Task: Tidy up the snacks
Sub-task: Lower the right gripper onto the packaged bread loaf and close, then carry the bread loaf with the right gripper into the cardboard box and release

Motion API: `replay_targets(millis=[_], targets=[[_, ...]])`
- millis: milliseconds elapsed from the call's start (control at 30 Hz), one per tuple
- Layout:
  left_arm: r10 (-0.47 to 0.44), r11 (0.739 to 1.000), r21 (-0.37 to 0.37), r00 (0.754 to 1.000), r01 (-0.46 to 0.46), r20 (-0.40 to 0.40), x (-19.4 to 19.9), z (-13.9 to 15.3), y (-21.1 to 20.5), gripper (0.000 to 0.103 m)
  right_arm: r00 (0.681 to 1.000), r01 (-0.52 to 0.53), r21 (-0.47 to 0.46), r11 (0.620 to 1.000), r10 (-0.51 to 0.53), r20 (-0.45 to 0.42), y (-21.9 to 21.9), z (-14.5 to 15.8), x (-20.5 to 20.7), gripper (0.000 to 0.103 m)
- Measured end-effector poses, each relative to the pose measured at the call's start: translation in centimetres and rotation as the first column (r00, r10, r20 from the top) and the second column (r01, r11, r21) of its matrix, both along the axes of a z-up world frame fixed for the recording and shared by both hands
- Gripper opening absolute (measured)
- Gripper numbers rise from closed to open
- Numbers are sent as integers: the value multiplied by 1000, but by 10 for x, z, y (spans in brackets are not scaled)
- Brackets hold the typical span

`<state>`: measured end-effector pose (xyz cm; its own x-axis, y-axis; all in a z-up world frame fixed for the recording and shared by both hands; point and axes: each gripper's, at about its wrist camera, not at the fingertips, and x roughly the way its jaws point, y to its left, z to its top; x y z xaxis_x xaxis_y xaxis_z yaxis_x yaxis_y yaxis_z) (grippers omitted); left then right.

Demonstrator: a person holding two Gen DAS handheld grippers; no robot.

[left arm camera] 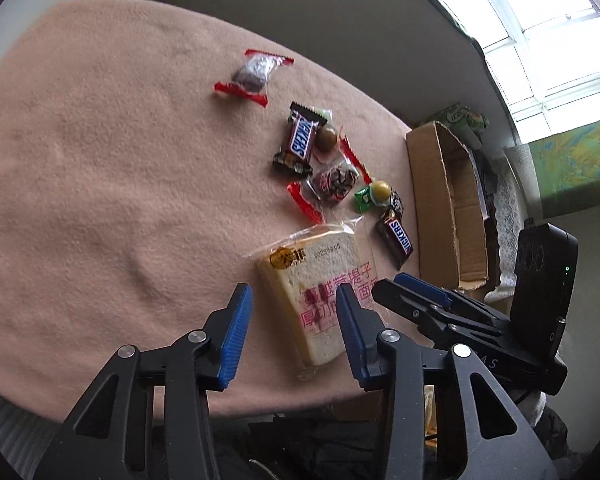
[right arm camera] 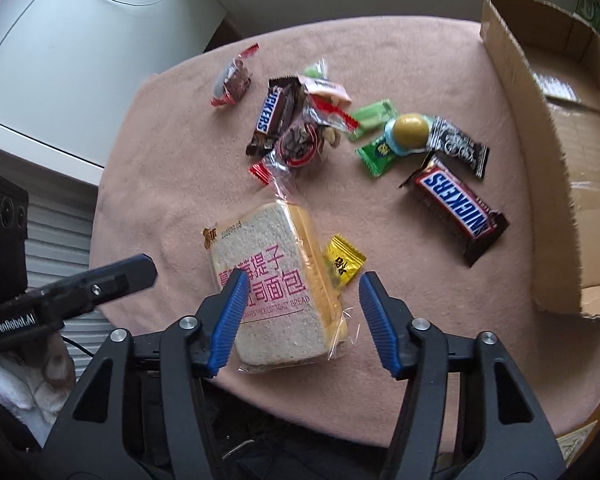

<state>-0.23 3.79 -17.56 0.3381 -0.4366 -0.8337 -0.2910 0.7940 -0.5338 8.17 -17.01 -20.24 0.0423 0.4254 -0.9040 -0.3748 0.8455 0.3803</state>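
Your right gripper (right arm camera: 300,320) hangs half open and empty right over the wrapped bread (right arm camera: 272,284), whose long side runs from 11 to 5 o'clock between its blue pads, while your left gripper (left arm camera: 290,332), also partly open and empty, sits at its 9 o'clock, so right is nearer.

"SNICKERS" is being displayed on the nearer chocolate bar (right arm camera: 456,210) and, partly hidden, on the farther bar (right arm camera: 274,114). "THICK CUT TOAST BREAD" and pink Chinese characters are being shown on the bread packet (right arm camera: 274,280). "GenRobot.AI" is being displayed on the left gripper (right arm camera: 144,270).
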Motion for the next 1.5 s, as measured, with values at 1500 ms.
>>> replay_targets(millis=[1500], targets=[[-277,939,234,957,251,85,24,32,-71,33,996,83,132,988,-80,-28,-23,38,16,36]])
